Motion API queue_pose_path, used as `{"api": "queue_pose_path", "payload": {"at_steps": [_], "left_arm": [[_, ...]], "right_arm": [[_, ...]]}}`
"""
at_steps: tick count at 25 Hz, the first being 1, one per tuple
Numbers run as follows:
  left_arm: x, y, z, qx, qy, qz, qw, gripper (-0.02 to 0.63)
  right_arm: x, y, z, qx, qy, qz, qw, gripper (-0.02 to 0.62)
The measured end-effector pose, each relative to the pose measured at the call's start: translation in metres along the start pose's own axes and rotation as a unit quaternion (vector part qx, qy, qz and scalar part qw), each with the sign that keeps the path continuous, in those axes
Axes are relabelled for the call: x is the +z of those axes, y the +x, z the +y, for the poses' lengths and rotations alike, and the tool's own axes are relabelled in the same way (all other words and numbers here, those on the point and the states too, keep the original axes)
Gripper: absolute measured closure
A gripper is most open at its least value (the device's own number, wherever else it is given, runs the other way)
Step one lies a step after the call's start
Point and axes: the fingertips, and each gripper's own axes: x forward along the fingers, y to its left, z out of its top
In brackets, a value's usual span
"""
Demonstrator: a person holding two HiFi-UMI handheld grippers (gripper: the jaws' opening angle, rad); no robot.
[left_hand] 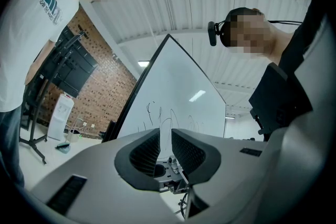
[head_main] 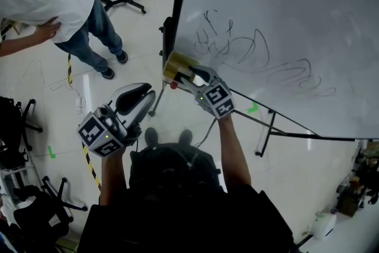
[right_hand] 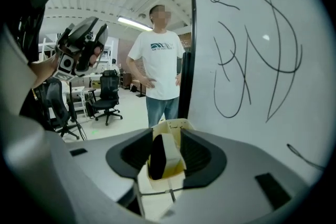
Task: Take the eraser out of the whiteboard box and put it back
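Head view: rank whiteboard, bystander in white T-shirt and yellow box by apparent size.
1. whiteboard, largest by far
2. bystander, cut off by the frame edge
3. yellow box, smallest, though nearer the camera than the bystander

Lighting: bright, even, overhead; ceiling strip light [right_hand: 131,22] lit. Glossy floor [head_main: 136,50] shows soft glare. Gripper views: fisheye, dark corners.

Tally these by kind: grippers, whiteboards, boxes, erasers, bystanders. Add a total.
grippers: 2 (left gripper, right gripper)
whiteboard: 1
box: 1
eraser: 1
bystander: 1
total: 6
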Motion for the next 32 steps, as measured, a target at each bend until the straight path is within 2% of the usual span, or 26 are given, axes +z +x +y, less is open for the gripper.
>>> {"api": "queue_pose_path", "payload": {"at_steps": [10, 19, 24, 32], "left_arm": [[-0.003, 0.007, -0.011, 0.001, 0.002, 0.002, 1.0, 0.541], [-0.014, 0.019, -0.028, 0.011, 0.003, 0.01, 0.9999, 0.541], [-0.024, 0.028, -0.043, 0.026, 0.003, 0.017, 0.9995, 0.541], [-0.042, 0.027, -0.066, 0.068, 0.009, 0.035, 0.997, 0.541]], "right_arm": [[0.031, -0.036, -0.001, 0.021, 0.054, -0.074, 0.996, 0.403], [0.045, -0.072, 0.005, 0.047, 0.062, -0.116, 0.99, 0.449], [0.052, -0.1, 0.01, 0.08, 0.08, -0.152, 0.982, 0.483], [0.057, -0.134, 0.015, 0.112, 0.091, -0.197, 0.97, 0.488]]}}
